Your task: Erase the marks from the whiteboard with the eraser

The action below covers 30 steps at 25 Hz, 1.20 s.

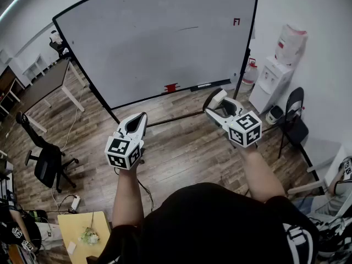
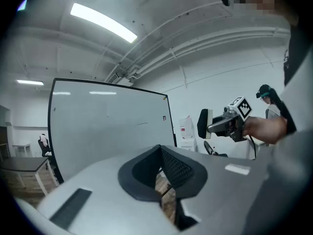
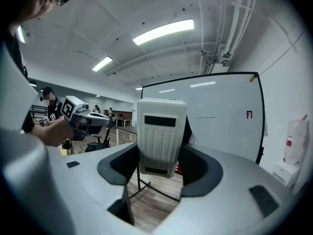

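The whiteboard (image 1: 159, 37) has a smooth, glossy white face that mirrors the ceiling lights, edged by a thin black frame. The floor (image 1: 181, 147) is brown wood-look planking with a low sheen. The eraser (image 3: 160, 136) shows a matt white plastic back, moulded with fine vertical ribs and two dark inset bars. The right gripper (image 3: 159, 163) and left gripper (image 2: 160, 166) have smooth, matt grey plastic shells. The left one's dark pads (image 2: 178, 168) carry a rough cross-hatched texture. The person's shirt (image 1: 220, 224) is black cloth. At the far right, the water dispenser (image 1: 269, 81) is smooth white plastic.
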Tool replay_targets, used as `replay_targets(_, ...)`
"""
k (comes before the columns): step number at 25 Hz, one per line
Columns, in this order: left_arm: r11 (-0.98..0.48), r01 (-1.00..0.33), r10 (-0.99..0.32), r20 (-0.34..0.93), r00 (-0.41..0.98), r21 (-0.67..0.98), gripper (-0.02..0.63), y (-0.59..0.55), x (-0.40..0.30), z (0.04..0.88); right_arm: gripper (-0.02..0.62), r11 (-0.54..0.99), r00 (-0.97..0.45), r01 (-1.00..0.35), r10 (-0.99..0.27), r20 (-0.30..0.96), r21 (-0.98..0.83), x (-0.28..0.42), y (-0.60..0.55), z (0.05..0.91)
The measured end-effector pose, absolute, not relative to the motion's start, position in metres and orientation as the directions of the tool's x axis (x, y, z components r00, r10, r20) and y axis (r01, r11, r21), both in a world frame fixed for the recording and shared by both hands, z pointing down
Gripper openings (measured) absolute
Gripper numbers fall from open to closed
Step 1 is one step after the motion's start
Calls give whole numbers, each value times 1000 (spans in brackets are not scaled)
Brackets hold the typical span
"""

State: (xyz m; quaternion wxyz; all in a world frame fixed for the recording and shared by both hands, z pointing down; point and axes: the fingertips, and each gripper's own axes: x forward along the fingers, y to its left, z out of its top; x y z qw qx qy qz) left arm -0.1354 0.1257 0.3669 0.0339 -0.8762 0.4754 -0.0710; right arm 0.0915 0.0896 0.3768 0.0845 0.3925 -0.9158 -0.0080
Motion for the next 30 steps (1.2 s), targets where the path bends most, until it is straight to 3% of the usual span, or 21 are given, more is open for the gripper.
replay_targets(30,-555,-827,-829,140,542,-85,11,118,-192,393,252,691,-671,-721,-714,202,50,36,74,394)
